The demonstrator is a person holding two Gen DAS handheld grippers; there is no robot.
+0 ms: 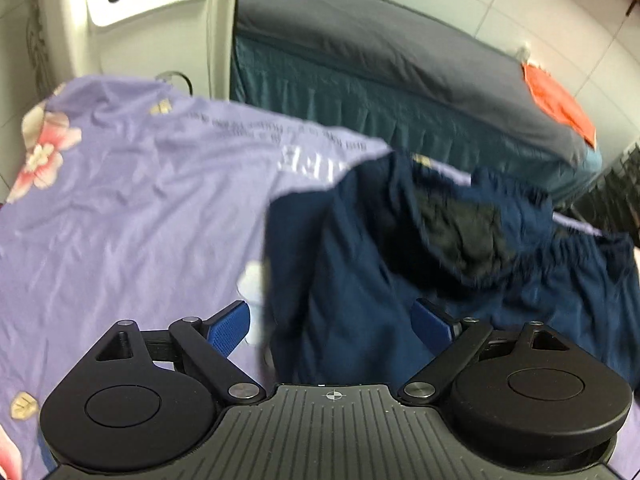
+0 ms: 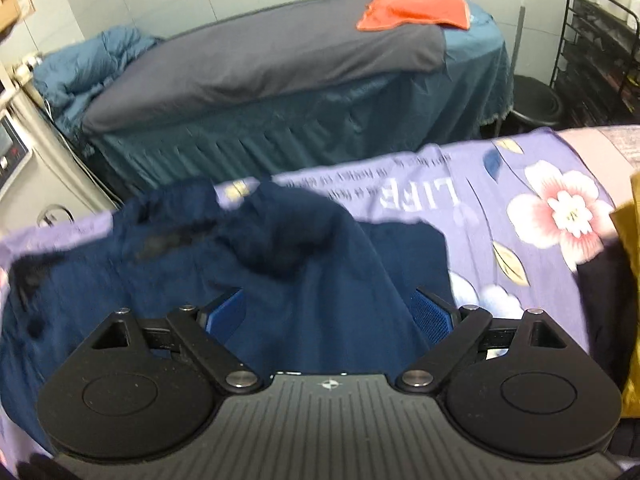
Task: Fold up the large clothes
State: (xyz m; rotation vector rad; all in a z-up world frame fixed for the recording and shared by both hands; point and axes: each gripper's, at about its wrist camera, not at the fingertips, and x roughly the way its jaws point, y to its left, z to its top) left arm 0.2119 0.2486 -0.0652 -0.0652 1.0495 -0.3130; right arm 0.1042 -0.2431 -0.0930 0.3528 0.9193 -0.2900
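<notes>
Both claws are hanging spread with nothing between the pads: the left claw [image 1: 332, 320] and the right claw [image 2: 330, 314] are pointing down over the navy garment [image 2: 280, 280], which is lying rumpled on the lilac sheet [image 1: 120, 200]. Its cloth is running crosswise under both, lying ahead and rightward of the left claw, ahead and leftward of the right. Neither hand is looking clearly nearer, I judge.

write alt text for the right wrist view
The right gripper hangs open over a rumpled navy blue garment lying on a lilac floral sheet, nothing between its blue pads. Behind stands a bed with a grey cover and an orange cloth on top.
</notes>
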